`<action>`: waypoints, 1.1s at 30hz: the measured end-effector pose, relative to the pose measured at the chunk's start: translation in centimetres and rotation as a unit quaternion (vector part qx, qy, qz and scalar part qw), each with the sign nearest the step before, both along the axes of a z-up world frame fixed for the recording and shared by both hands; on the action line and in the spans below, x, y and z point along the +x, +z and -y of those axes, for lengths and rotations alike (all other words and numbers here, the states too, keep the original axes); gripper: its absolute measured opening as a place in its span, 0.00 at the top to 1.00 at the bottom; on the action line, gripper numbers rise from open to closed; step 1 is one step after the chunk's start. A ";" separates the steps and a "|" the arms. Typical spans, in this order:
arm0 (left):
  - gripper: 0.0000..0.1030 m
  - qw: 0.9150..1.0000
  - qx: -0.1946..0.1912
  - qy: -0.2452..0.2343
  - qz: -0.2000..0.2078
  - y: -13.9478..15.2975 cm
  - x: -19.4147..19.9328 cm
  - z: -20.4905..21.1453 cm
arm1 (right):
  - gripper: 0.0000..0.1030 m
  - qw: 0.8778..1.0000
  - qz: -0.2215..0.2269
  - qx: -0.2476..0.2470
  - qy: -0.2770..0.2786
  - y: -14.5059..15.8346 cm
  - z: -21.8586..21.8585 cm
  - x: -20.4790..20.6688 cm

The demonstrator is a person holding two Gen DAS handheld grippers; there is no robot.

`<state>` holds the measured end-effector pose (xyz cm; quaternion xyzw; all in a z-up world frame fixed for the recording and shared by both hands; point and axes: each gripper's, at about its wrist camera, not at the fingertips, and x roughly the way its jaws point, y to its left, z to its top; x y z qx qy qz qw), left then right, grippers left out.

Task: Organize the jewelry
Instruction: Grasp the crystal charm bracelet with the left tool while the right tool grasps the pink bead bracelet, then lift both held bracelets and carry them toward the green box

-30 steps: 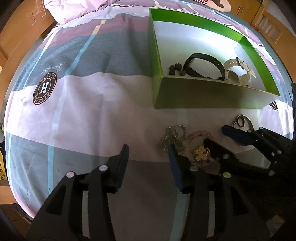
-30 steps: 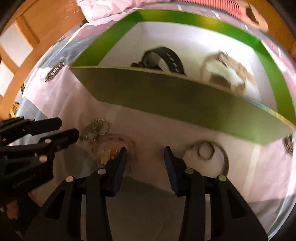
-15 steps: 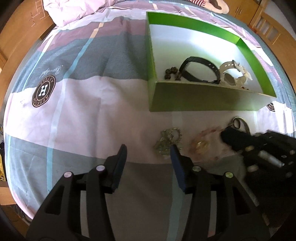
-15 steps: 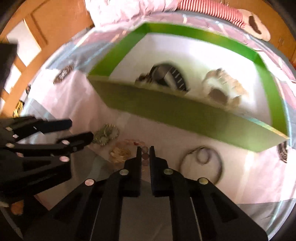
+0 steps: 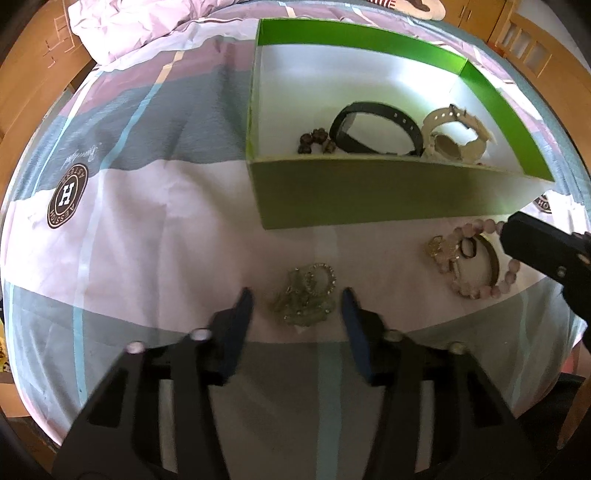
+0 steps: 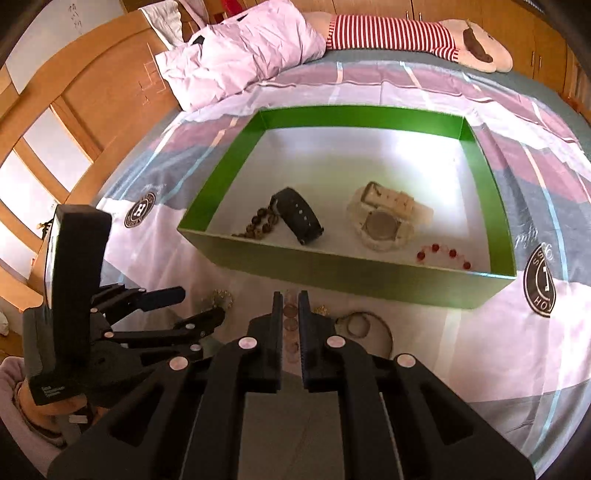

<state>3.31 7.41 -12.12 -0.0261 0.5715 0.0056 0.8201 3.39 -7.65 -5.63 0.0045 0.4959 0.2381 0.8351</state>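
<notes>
A sparkly greenish rhinestone piece lies on the bedspread between the fingers of my left gripper. Its jaws are closing, and the pads stand clear of the piece on both sides. My right gripper is shut on a pink bead bracelet and holds one end of it above the bed. In the left wrist view the pink bead bracelet trails from the right gripper, with a gold flower charm beside it. The green box stands just beyond both grippers.
Inside the box lie a black band, a white watch, a dark bead bracelet and a red bead string. A thin hoop rests on the bedspread by the right gripper. Rumpled bedding and a striped plush toy lie behind the box.
My right gripper shut on the pink bead bracelet and rose with it. The left gripper shifted over the rhinestone piece, so that it now sits between the fingers.
</notes>
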 end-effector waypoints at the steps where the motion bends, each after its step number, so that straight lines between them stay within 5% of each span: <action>1: 0.75 1.000 -0.002 0.000 -0.004 -0.2 0.0 0.0 | 0.93 1.000 0.001 -0.001 0.000 -0.1 -0.1 -0.1; 6: 0.82 1.000 0.000 -0.003 0.011 0.3 -0.5 0.1 | 0.93 1.000 0.003 0.001 -0.001 0.0 -0.1 0.0; 33: 0.82 0.998 0.011 0.004 0.054 2.3 -1.6 0.0 | 0.93 1.000 -0.010 -0.015 0.009 -1.2 -0.9 0.0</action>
